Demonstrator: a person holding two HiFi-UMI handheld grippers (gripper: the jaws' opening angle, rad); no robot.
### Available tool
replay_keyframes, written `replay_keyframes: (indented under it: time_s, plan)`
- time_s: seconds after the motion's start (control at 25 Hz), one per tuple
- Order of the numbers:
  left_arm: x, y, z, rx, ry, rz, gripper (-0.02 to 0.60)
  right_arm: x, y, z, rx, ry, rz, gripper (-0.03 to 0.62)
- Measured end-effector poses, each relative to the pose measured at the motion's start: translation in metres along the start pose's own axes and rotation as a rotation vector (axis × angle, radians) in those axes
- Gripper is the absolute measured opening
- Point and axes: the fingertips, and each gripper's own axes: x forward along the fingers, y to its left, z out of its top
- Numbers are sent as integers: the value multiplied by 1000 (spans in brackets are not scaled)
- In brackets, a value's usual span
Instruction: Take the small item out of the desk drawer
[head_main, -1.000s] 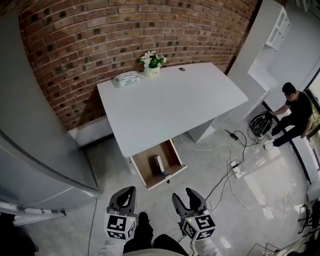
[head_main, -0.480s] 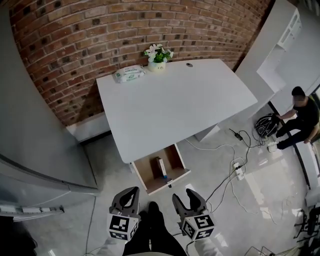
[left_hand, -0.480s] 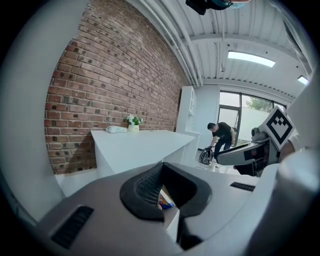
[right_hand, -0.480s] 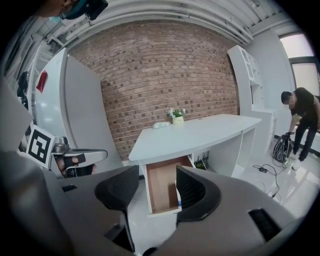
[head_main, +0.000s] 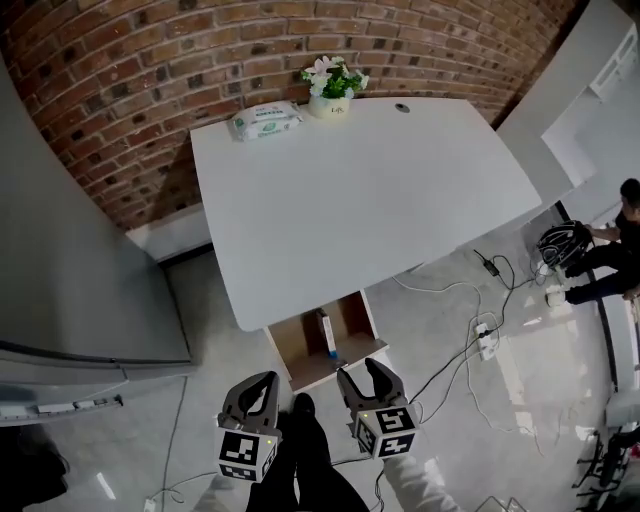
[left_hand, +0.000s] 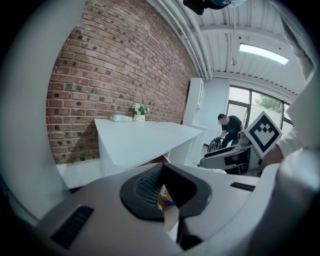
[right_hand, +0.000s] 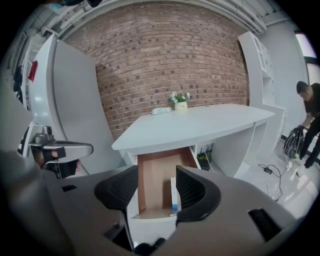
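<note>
A wooden drawer (head_main: 305, 350) stands pulled out under the front of the white desk (head_main: 360, 190). A slim white box with a blue end (head_main: 326, 333) lies inside it. In the right gripper view the drawer (right_hand: 150, 165) and the box (right_hand: 173, 192) show between my jaws, still some way ahead. My right gripper (head_main: 366, 382) is open, its jaws have just been opening, and nothing is between them. My left gripper (head_main: 251, 393) hangs beside it to the left, fingers apart and empty. The left gripper (left_hand: 165, 181) looks toward the desk's edge.
A pack of wipes (head_main: 264, 120) and a small flower pot (head_main: 333, 90) sit at the desk's back by the brick wall. A grey cabinet (head_main: 70, 250) stands to the left. Cables and a power strip (head_main: 485, 338) lie on the floor to the right, near a crouching person (head_main: 620, 240).
The desk and drawer have drawn closer to both grippers. The right gripper has shifted left toward the drawer's front. The left gripper holds about the same spot in view.
</note>
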Motion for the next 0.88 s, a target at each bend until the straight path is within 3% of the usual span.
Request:
replay_keyframes:
  time_s: [0.36,0.88]
  plan:
    - [24,10,-14,-21,16,38,15,85,-13,-35,-44,170,43,259]
    - [39,19,-32,-35,38,59,15,163,-33,-83,-70,366,9,256]
